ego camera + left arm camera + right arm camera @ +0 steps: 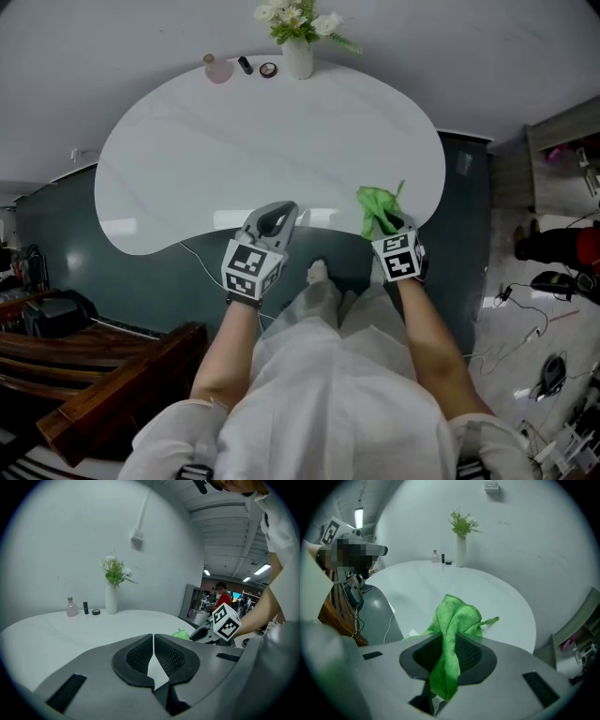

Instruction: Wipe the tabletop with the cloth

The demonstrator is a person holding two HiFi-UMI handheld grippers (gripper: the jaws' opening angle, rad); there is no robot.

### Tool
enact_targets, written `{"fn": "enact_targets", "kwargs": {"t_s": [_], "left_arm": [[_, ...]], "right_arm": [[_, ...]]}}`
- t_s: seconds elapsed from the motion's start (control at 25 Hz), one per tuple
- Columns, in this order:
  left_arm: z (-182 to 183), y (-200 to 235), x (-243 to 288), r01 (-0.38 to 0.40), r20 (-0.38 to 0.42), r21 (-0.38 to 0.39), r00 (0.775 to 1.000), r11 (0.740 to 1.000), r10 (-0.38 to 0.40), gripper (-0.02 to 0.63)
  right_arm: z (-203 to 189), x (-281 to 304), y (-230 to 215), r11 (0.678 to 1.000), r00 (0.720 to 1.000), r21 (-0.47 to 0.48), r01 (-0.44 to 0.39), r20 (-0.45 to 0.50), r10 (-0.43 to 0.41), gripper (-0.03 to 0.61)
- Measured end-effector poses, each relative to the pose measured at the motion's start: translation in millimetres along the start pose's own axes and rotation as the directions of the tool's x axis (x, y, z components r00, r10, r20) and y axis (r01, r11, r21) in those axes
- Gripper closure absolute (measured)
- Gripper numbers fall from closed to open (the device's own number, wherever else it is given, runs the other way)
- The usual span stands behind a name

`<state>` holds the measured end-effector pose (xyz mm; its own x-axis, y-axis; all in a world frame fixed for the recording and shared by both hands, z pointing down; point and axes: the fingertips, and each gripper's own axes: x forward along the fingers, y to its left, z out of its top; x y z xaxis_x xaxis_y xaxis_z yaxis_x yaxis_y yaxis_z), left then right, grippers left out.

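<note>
A green cloth [377, 208] [453, 625] is pinched in my right gripper [387, 225] [451, 654], bunched and hanging over the near right edge of the white tabletop [262, 150]. Its jaws are shut on the cloth. My left gripper [274, 221] [153, 654] hovers at the table's near edge, left of the cloth, with its jaws shut and nothing between them. From the left gripper view, the cloth [180, 633] and the right gripper's marker cube [227, 620] show to the right.
At the table's far edge stand a white vase of flowers [298, 42], a pink bottle [217, 68], a small dark tube [245, 65] and a round tin [268, 69]. A wooden bench [103, 375] lies at lower left. Cables trail on the floor to the right.
</note>
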<state>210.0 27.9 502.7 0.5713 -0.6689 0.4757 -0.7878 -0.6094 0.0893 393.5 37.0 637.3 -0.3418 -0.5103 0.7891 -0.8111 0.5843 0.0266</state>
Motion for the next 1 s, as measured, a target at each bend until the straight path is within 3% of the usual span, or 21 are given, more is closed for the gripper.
{"fn": "enact_targets", "kwargs": {"t_s": [0.2, 0.52, 0.64, 0.76, 0.88, 1.0], "left_arm": [[22.8, -25.4, 33.0, -0.011, 0.012, -0.007, 1.000, 1.000, 0.011, 0.589], [59.6, -49.8, 66.5, -0.074, 0.053, -0.020, 0.996, 0.997, 0.075, 0.589], [70.9, -50.7, 66.7, -0.117, 0.072, -0.022, 0.990, 0.993, 0.118, 0.589], [86.0, -47.7, 59.4, -0.168, 0.103, -0.033, 0.980, 0.985, 0.171, 0.589], [102.7, -44.0, 49.4, -0.217, 0.148, -0.040, 0.964, 0.975, 0.221, 0.589], [123.3, -40.2, 40.1, -0.258, 0.193, -0.053, 0.945, 0.965, 0.264, 0.589]], "right_arm": [[-37.7, -24.7, -80.3, 0.996, 0.998, 0.070, 0.059, -0.040, -0.056, 0.499], [-77.5, -54.9, -186.7, 0.987, 0.983, 0.074, 0.143, -0.124, -0.133, 0.500], [-64.1, -81.4, -218.4, 0.982, 0.989, 0.121, 0.148, -0.025, -0.146, 0.500], [-29.7, -111.9, -234.0, 0.977, 0.981, 0.196, 0.085, 0.157, -0.116, 0.500], [11.6, -141.4, -244.3, 0.971, 0.942, 0.236, 0.029, 0.318, -0.106, 0.499], [58.1, -167.2, -247.2, 0.980, 0.887, 0.198, -0.011, 0.454, -0.081, 0.499]]}}
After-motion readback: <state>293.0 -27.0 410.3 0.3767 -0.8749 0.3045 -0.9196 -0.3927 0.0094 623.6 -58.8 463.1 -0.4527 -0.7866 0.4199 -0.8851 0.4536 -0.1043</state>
